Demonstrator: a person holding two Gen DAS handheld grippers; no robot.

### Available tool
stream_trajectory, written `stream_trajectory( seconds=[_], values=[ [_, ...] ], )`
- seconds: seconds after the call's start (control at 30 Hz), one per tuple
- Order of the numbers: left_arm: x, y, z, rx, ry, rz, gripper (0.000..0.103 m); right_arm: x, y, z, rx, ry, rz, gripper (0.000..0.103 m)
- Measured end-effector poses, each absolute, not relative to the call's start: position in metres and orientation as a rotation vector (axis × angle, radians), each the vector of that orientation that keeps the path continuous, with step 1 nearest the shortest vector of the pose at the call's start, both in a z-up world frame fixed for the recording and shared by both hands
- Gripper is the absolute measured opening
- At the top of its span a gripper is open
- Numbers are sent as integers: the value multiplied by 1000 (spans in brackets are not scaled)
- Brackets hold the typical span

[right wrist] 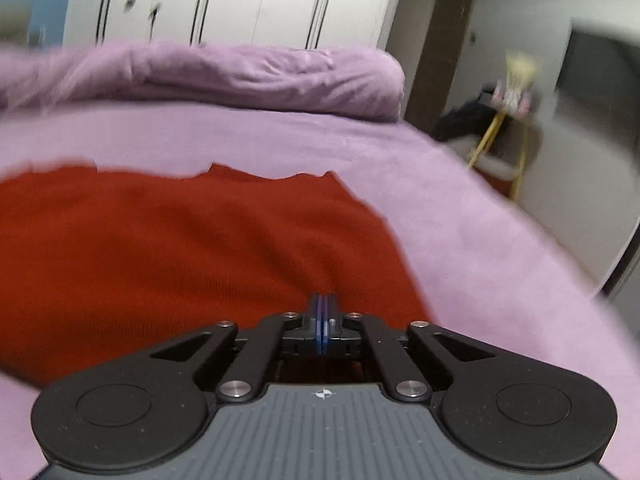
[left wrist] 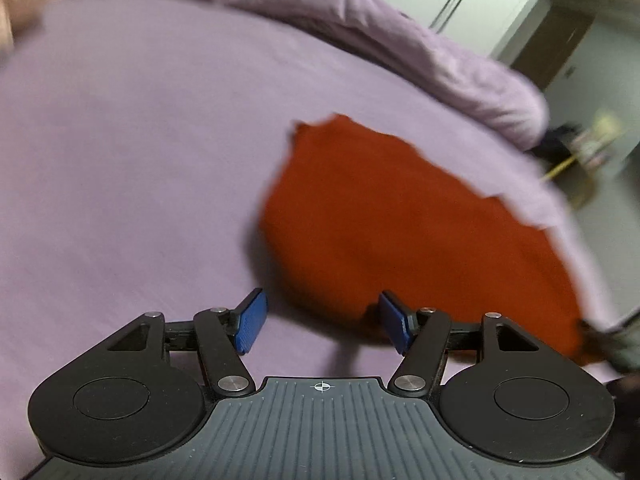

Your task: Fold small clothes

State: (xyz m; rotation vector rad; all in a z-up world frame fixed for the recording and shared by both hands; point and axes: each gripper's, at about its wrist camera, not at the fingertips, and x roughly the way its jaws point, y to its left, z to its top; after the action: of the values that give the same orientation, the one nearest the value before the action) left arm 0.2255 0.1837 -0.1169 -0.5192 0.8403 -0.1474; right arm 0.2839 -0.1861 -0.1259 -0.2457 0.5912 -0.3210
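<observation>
Rust-red garment (right wrist: pixel 180 248) lies rumpled, blurred; left gripper (left wrist: pixel 324 322) apart, right gripper (right wrist: pixel 323 312) together, perhaps pinching it.

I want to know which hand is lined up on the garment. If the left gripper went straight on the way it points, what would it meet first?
Probably the near edge of the red garment: the open left gripper points at it, though blur leaves depth unclear.
</observation>
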Motion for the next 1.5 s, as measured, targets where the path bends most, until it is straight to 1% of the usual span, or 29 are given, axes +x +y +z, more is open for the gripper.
stream_trajectory(
  seconds=[0.03,0.17,0.23,0.3,0.33,0.4,0.47,0.53,0.63,0.7,0.83,0.9,0.97,1.07,1.23,1.3,1.4,1.5],
  values=[
    [228,188,-120,-580,853,-177,69,282,-182,-123,-253,585,-338,3],
    [243,202,-135,-779,841,-193,68,277,-175,-106,-27,584,-183,5],
    [253,209,-142,-893,830,-179,66,270,-155,-104,-10,578,-81,5],
    [259,215,-150,-995,809,-156,53,266,-132,-105,-31,558,8,4],
    [264,214,-154,-1027,805,-150,50,268,-125,-106,-40,552,39,4],
    [268,215,-160,-1079,802,-138,36,271,-102,-109,-49,552,109,4],
    [270,218,-164,-1118,803,-131,29,278,-83,-110,-48,553,154,4],
    [271,219,-163,-1123,793,-136,27,272,-61,-113,-61,546,171,4],
    [270,218,-156,-1070,785,-148,25,278,-47,-131,-108,609,155,4],
    [271,216,-150,-1040,782,-148,24,275,-43,-131,-150,599,161,4],
    [274,209,-137,-964,777,-142,24,268,-54,-121,-78,540,166,4],
    [276,204,-128,-911,777,-143,24,277,-58,-135,-82,683,210,4],
    [276,197,-114,-839,772,-146,23,275,-62,-131,-98,680,243,3],
    [277,177,-83,-715,735,-184,23,268,-88,-116,2,652,234,3],
    [278,99,-30,-411,669,-317,22,249,-146,-95,137,585,109,4],
    [281,63,-23,-319,665,-379,22,242,-171,-90,184,562,60,4],
    [288,5,-32,-207,701,-448,22,231,-202,-85,210,537,-5,4],
    [293,-37,-61,-159,780,-480,24,225,-227,-86,225,538,-53,4]
  ],
)
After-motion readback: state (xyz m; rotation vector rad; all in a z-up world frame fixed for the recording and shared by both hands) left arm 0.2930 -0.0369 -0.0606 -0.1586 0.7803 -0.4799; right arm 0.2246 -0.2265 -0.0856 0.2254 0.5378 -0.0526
